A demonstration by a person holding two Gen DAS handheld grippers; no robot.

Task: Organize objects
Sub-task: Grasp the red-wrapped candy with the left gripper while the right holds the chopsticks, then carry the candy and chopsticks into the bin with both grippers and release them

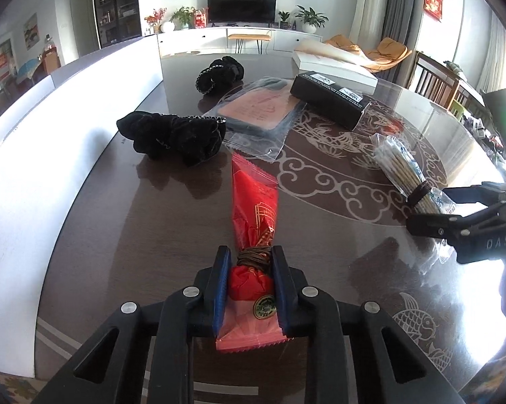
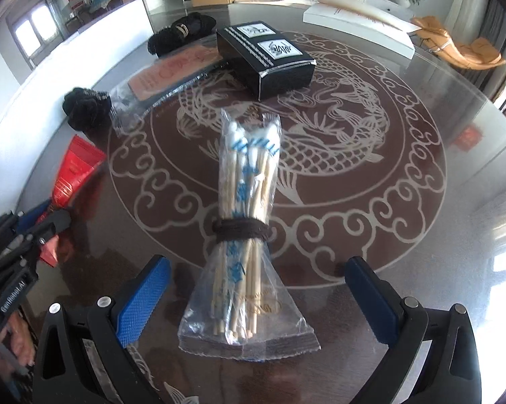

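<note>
My left gripper point(image 1: 251, 257) is shut on a red packet point(image 1: 254, 198) tied with a brown band; the packet lies lengthwise on the dark glass-topped table point(image 1: 152, 235). The red packet also shows at the left of the right wrist view point(image 2: 74, 175). My right gripper point(image 2: 258, 269) is open, one finger on each side of a clear bag of cotton swabs point(image 2: 244, 222) bound with a brown band; the pads do not touch it. The swab bag point(image 1: 401, 168) and the right gripper point(image 1: 431, 207) also show at the right of the left wrist view.
Two black scrunchies point(image 1: 175, 138) point(image 1: 221, 74), a pink card in a clear bag point(image 1: 259, 107), a black box point(image 1: 330, 99) and a white box point(image 1: 333, 62) lie farther back. A white wall panel point(image 1: 34, 155) borders the table's left edge.
</note>
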